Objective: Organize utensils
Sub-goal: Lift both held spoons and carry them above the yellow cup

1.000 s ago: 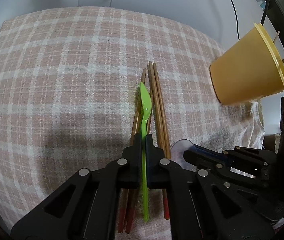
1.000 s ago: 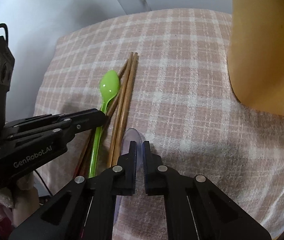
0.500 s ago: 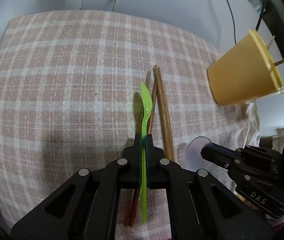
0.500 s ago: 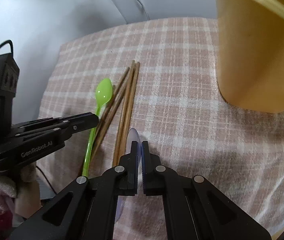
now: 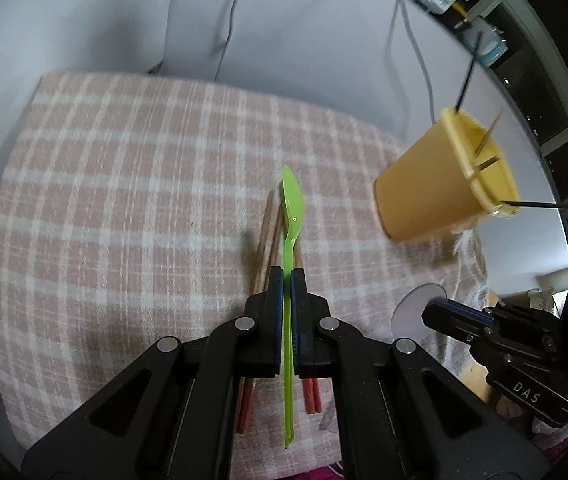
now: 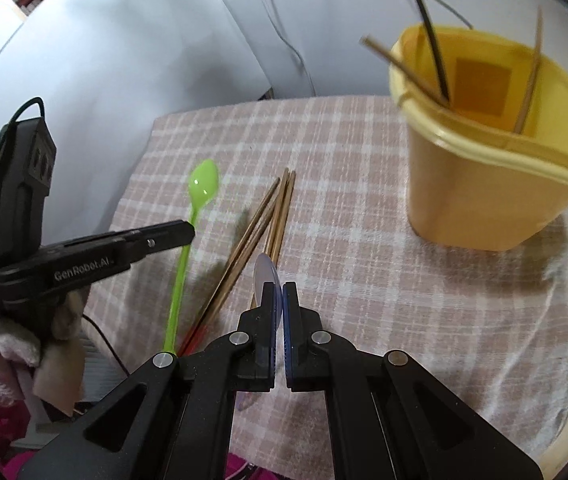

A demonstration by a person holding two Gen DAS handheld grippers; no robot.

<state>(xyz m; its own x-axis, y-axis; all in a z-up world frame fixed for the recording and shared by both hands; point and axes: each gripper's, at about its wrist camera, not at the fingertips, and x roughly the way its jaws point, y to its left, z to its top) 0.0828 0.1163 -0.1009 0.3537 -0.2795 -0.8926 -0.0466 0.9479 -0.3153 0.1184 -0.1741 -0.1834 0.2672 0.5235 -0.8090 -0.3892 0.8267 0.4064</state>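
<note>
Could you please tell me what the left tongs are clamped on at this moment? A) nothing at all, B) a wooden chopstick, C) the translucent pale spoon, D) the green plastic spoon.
D: the left tongs are shut on the handle of the green plastic spoon, while the chopsticks lie on the checked cloth below it.

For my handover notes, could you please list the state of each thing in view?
Left gripper: shut on green spoon, lifted.
Right gripper: shut on pale spoon.
Chopsticks: lying loose on checked cloth.
Yellow cup: upright, holding several sticks.
</note>
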